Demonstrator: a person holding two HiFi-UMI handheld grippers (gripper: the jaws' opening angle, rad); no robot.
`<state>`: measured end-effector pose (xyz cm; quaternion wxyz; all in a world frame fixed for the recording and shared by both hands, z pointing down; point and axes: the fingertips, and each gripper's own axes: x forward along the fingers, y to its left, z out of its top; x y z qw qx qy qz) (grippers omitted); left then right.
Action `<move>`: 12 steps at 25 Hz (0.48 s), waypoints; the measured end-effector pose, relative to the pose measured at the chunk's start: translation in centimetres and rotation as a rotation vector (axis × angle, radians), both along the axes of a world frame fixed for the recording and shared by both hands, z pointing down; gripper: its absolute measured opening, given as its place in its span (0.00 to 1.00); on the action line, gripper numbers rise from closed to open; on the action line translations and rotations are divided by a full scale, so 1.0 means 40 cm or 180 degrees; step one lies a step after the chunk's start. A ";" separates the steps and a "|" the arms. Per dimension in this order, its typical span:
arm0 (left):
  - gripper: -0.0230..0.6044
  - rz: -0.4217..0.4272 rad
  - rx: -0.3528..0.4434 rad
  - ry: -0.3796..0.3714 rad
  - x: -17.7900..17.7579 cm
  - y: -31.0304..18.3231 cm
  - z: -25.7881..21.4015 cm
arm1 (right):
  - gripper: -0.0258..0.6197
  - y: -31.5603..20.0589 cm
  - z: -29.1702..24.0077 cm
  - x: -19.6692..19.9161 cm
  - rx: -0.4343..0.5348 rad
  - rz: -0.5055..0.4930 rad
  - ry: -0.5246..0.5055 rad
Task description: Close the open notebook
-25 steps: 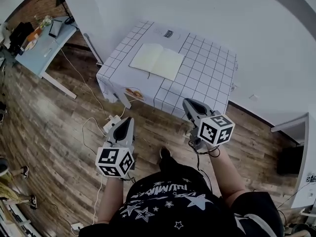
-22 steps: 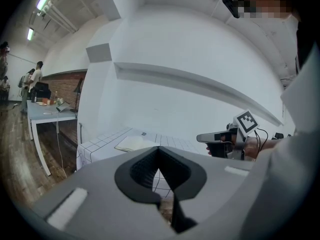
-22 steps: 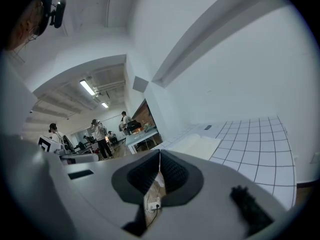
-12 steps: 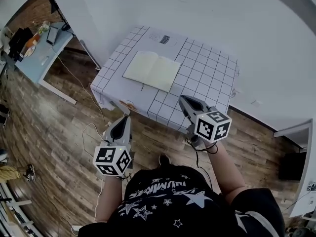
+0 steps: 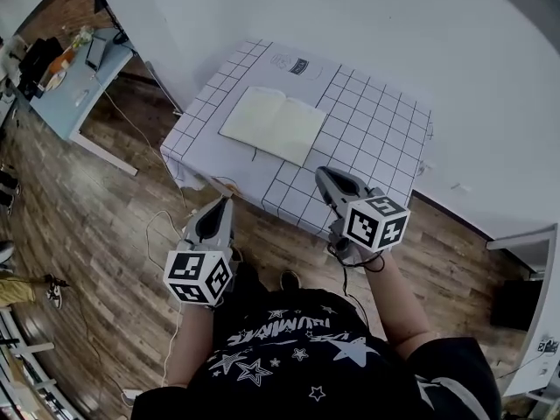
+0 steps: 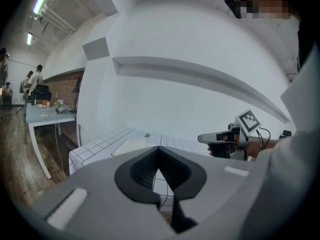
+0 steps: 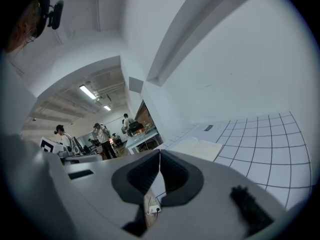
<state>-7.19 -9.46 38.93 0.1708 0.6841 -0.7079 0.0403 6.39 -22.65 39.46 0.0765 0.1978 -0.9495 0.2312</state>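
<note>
The person is holding a grey two-jaw left gripper (image 5: pixel 223 205) and a matching right gripper (image 5: pixel 325 176) forward, side by side, both tilting slightly downward, each pair of jaws pressing together on nothing.

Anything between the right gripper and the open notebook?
Nothing. The head view shows only bare checked tablecloth between the right gripper, jaws shut and empty, and the notebook.

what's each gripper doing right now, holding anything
Left gripper: closed, holding nothing.
Right gripper: closed, holding nothing.
</note>
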 end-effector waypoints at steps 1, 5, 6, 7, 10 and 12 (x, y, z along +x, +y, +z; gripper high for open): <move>0.05 0.0000 -0.0001 0.0008 -0.008 -0.008 0.003 | 0.06 -0.007 0.000 -0.002 0.0009 0.0018 0.0007; 0.05 0.0058 -0.0003 0.0031 -0.037 -0.041 0.016 | 0.06 -0.042 0.005 -0.011 0.0022 0.0146 0.0026; 0.05 0.0079 -0.0007 0.0033 -0.048 -0.050 0.019 | 0.06 -0.050 0.009 -0.016 0.0016 0.0178 0.0039; 0.05 0.0096 -0.0010 0.0038 -0.061 -0.058 0.021 | 0.06 -0.057 0.014 -0.024 0.0008 0.0207 0.0057; 0.05 0.0130 -0.0001 0.0060 -0.111 -0.086 0.021 | 0.06 -0.076 0.023 -0.063 -0.0016 0.0259 0.0102; 0.05 0.0147 0.0011 0.0066 -0.149 -0.104 0.022 | 0.06 -0.086 0.027 -0.095 -0.0020 0.0286 0.0106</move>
